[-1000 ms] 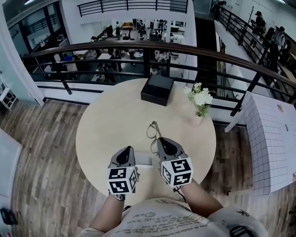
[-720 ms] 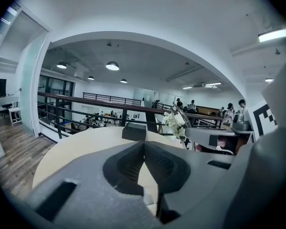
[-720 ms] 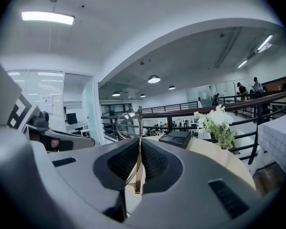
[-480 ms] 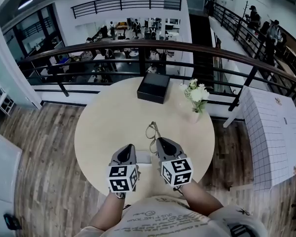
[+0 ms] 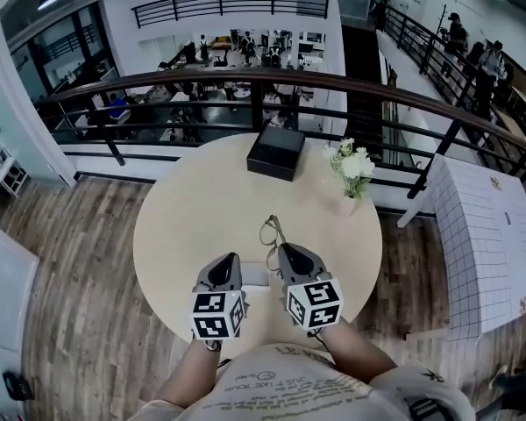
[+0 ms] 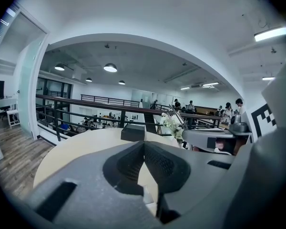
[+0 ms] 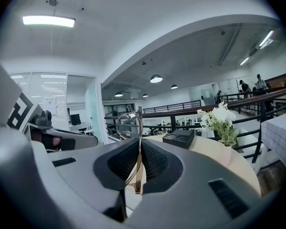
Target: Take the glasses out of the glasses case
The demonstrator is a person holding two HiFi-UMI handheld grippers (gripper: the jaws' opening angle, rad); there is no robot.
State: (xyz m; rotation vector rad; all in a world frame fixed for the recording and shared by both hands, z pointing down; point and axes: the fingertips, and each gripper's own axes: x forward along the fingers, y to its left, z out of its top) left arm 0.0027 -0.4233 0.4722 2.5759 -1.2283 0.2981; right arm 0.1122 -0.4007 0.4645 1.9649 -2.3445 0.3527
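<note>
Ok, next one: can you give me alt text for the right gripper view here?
The right gripper has its grey jaws shut on a pair of thin gold wire-framed glasses, whose lens stands up above them. Beyond lie a round beige table with a black square box and white flowers in a pale pink vase, before a dark railing.
</note>
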